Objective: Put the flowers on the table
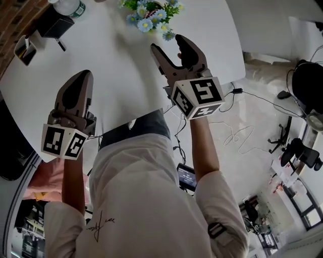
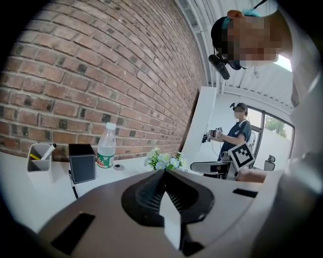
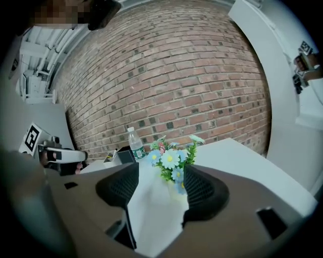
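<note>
A small bunch of blue and white flowers (image 1: 151, 17) with green leaves stands on the white table (image 1: 111, 75) at its far side. It also shows in the left gripper view as flowers (image 2: 164, 160) and in the right gripper view as flowers (image 3: 171, 161). My right gripper (image 1: 169, 48) hovers just short of the bunch, open, with only bare table between its fingers; the flowers stand beyond the tips of the right gripper (image 3: 160, 174). My left gripper (image 1: 81, 80) is held over the table's left part, its jaws shut and holding nothing, and the left gripper (image 2: 162, 174) points toward the brick wall.
A water bottle (image 1: 70, 7), a black box (image 1: 53, 22) and a white pen holder (image 1: 25, 48) stand at the table's far left by the brick wall. Cables (image 1: 237, 136) lie on the floor to the right. Another person (image 2: 237, 131) stands in the background.
</note>
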